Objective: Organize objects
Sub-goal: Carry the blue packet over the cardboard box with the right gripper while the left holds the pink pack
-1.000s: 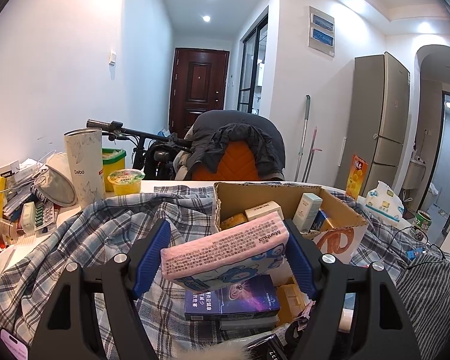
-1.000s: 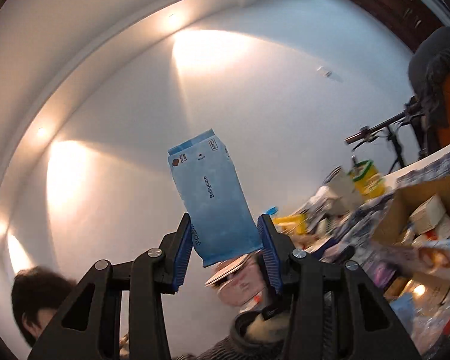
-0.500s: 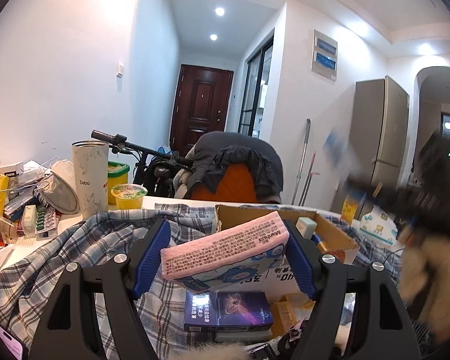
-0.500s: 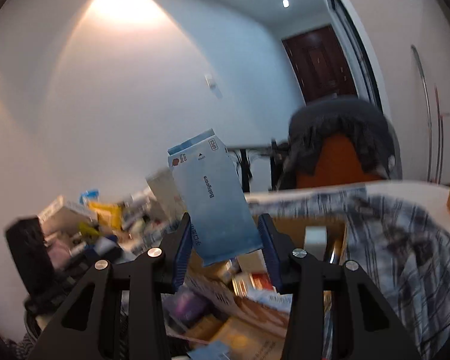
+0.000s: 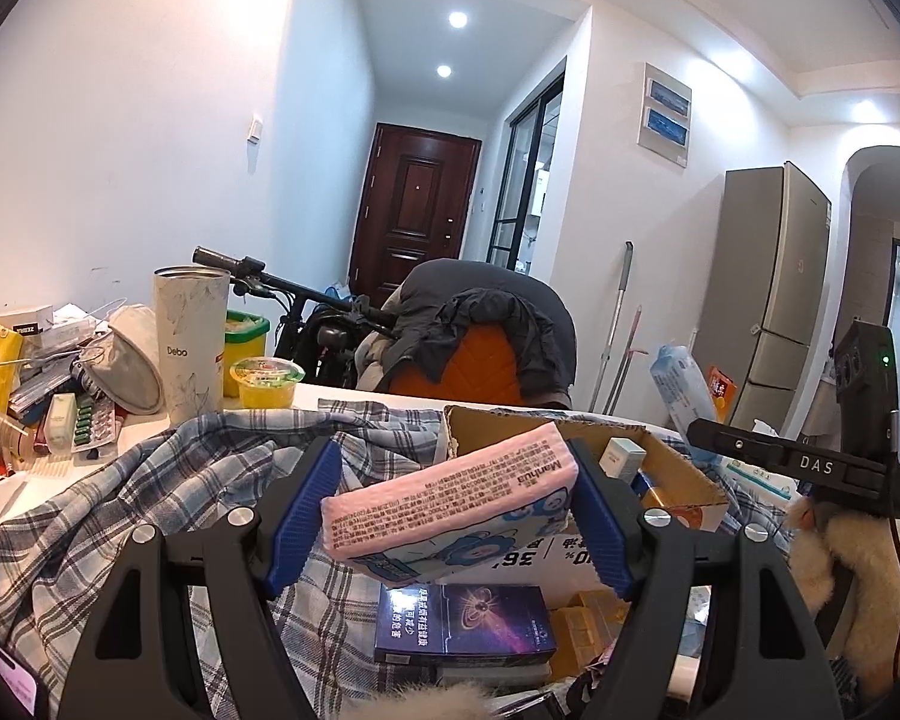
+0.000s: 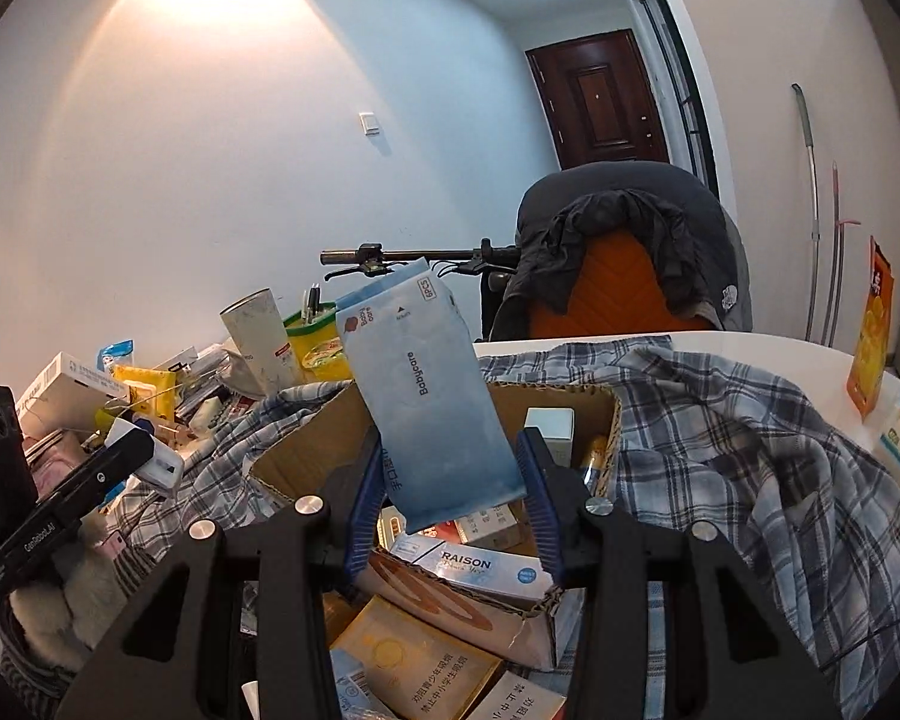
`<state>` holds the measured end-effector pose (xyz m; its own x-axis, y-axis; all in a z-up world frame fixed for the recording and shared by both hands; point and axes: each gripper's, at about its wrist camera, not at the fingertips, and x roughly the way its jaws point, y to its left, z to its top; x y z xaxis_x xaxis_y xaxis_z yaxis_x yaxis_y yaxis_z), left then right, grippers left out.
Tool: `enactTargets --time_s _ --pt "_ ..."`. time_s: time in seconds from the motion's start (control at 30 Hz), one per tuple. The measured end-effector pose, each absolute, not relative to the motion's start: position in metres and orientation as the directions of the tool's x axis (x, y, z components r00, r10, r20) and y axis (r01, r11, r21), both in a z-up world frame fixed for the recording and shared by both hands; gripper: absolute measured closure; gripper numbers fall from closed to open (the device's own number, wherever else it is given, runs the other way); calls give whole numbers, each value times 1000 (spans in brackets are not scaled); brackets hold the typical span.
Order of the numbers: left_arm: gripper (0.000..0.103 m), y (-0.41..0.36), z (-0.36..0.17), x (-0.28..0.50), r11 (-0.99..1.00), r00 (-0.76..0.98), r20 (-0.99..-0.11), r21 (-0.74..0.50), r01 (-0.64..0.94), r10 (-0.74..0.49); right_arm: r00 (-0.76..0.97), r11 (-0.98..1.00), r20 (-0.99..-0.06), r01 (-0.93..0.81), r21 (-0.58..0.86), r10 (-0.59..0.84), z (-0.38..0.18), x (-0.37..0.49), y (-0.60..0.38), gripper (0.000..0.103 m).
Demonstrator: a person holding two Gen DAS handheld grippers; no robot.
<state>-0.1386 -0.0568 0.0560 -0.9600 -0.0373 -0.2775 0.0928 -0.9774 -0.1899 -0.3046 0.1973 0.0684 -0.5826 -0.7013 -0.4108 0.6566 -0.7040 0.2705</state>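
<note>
Left wrist view: your left gripper [image 5: 450,516] fingers clamp the pink soft tissue pack [image 5: 450,501] above the open brown cardboard box [image 5: 678,468]; your right gripper [image 6: 453,504] fingers grip the pale blue Babycare wipes pouch [image 6: 432,396], tilted, over that box.

White walls [image 5: 120,138] enclose the room, with a light switch [image 5: 255,131] at ten o'clock. A narrow hallway runs to a dark wooden door [image 5: 414,204] at twelve o'clock, lit by two round ceiling lights [image 5: 457,19]. A black-framed glass door [image 5: 525,192] stands just right of it. A chair [image 5: 480,330] with an orange back, draped in dark clothes, sits near centre. A tall grey fridge [image 5: 771,288] stands at three o'clock, with an arched doorway [image 5: 888,228] beyond it. A warm glow lights the wall [image 6: 198,0] at eleven o'clock
</note>
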Motion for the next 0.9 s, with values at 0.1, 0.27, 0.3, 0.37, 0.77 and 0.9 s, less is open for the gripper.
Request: enactTargets --time_s 0.1,0.27,0.3,0.37,0.77,0.9 --pt "27 -54 58 -139 -980 -958 -282 -173 103 -51 -585 -708 -412 652 272 -698 65 -308 197 61" --pt "27 -48 70 -153 -982 -950 -313 -184 42 18 -601 -716 -401 642 274 -692 66 -309 202 61" --pt "27 -44 75 -159 -984 -945 -327 -176 32 28 -601 -714 -395 641 282 -695 67 -309 204 61" --pt "27 -35 87 -169 -988 -939 -342 -149 27 26 -599 -711 -390 637 296 -699 67 -311 206 61" --pt "27 -3 75 -261 -991 -866 -484 -101 -89 127 -582 -705 -409 651 284 -702 63 -309 198 61" --pt "27 -3 74 -257 -996 -874 -479 -65 -59 83 -585 -709 -413 645 285 -698 62 -310 199 61"
